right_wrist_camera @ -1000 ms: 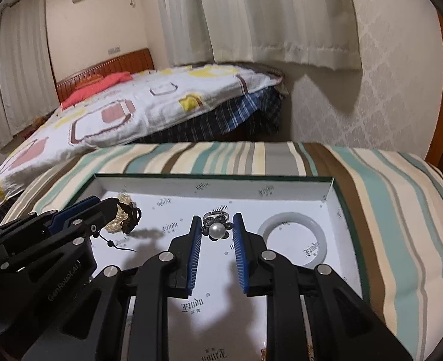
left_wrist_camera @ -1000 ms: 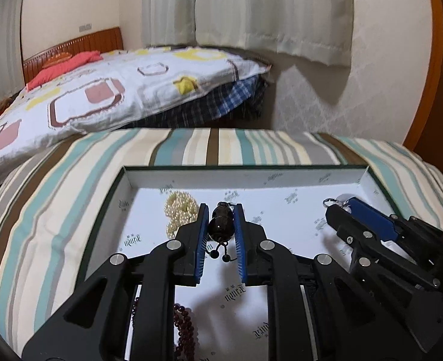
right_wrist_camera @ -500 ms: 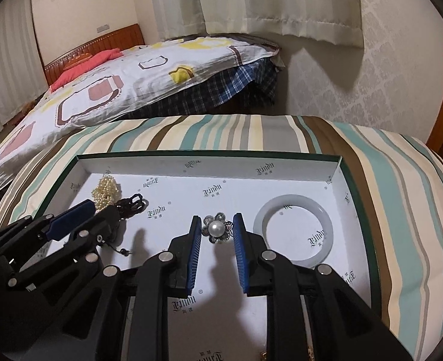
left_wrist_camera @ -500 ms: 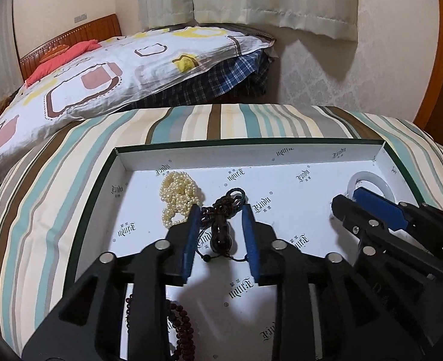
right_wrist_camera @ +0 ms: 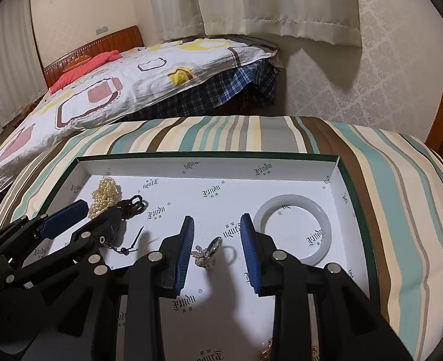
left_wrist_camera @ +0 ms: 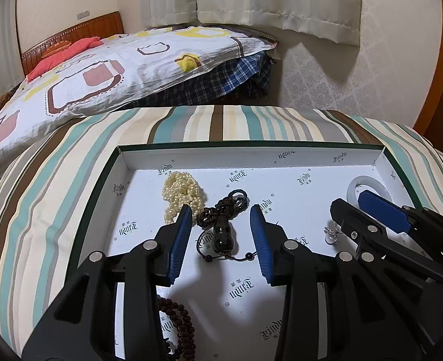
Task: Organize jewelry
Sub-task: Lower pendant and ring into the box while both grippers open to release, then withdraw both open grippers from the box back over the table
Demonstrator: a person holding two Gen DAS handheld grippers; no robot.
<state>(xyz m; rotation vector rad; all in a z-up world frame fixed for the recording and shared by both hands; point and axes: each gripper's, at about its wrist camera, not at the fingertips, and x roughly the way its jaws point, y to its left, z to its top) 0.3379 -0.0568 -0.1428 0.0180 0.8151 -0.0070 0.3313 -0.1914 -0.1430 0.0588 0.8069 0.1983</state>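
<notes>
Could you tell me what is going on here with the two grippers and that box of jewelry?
A person is sorting jewelry in a shallow white-lined box on a striped cover. The left gripper is opening over a dark bead cord with a pendant, which lies on the box floor between its jaws, untouched. The right gripper is opening around a silver ring, also lying free. A pearl strand and pale bangle lie nearby.

A table draped in a striped cloth (left_wrist_camera: 70, 186) carries a shallow white-lined box tray (left_wrist_camera: 251, 158), dark green at the rim, lying flat on it.
</notes>
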